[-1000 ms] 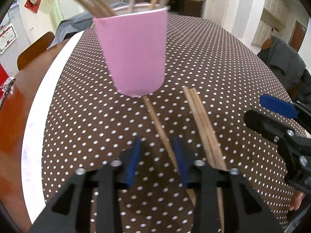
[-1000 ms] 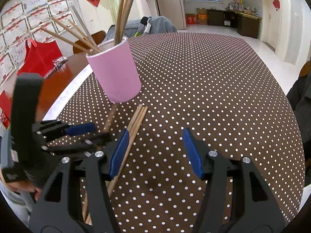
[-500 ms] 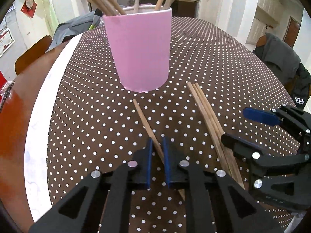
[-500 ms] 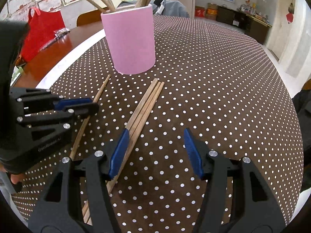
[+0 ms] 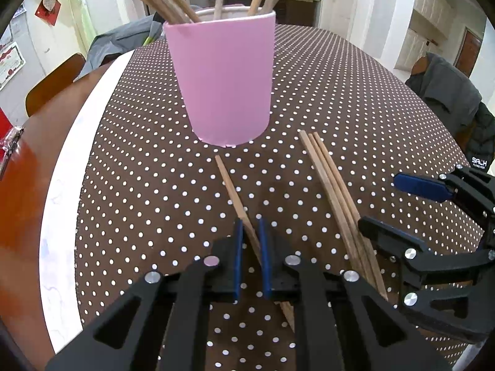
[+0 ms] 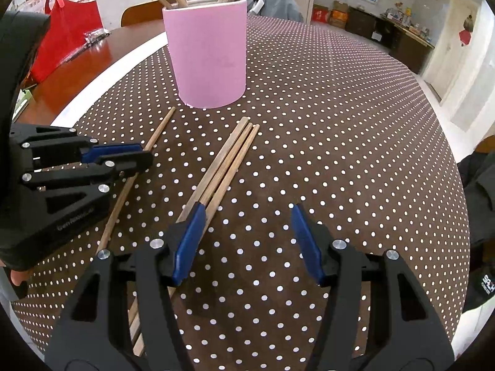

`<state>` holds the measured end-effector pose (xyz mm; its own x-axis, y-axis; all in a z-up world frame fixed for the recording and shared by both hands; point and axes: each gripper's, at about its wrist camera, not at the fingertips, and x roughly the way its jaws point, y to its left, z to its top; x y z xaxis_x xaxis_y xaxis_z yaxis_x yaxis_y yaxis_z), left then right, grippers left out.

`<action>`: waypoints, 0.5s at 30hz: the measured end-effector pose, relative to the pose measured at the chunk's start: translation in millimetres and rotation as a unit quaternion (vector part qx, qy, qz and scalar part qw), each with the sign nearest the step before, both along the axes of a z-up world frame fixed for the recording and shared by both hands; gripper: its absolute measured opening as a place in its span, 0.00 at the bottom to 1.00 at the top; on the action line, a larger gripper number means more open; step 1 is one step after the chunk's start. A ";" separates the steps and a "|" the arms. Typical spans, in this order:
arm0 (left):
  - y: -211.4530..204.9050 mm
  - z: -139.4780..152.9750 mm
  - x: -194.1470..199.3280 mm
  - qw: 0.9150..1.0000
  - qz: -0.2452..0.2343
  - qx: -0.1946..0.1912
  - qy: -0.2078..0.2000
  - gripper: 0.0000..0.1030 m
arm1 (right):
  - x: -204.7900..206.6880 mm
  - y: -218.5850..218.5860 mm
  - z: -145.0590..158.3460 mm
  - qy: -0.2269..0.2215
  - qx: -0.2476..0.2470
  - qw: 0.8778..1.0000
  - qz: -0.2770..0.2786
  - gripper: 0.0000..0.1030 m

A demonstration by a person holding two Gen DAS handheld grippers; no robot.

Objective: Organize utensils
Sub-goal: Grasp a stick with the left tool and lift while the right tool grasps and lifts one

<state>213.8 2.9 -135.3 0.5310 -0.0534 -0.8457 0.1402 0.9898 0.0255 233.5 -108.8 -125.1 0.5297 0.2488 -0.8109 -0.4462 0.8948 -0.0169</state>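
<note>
Left tongs point(image 5: 249, 232) are pinched down on 1 lone chopstick point(image 5: 230, 185) lying on the table point(image 5: 340, 92), just short of the pink cup point(image 5: 222, 83), probably bound for the cup's standing sticks. Right tongs point(image 6: 247, 216) hang half-open, empty, beside 3 bundled chopsticks point(image 6: 230, 157). The right view shows those blue pads clear of the bundle; the left view shows the pinch itself.

One pink cup point(image 5: 224, 80); four loose chopsticks on the desk: one single chopstick point(image 5: 230, 187), three bundled chopsticks point(image 6: 227, 160); two tools.
</note>
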 end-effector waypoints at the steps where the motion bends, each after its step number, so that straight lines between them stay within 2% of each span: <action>1: -0.1 0.0 1.3 1.000 0.002 0.000 0.001 0.11 | 2.2 2.3 0.7 0.004 -0.004 1.000 0.001 0.56; 8: -1.1 -0.3 2.4 1.000 0.008 0.000 -0.001 0.11 | 10.6 14.6 -4.1 0.024 -0.025 0.999 0.020 0.55; 12: 0.2 -0.4 2.6 1.000 0.009 -0.003 -0.002 0.10 | 14.9 9.2 -3.2 0.032 -0.015 0.999 0.025 0.28; 15: 0.8 -0.4 2.1 1.000 0.011 -0.012 -0.004 0.07 | 21.8 3.9 -2.4 0.043 -0.001 0.999 0.023 0.19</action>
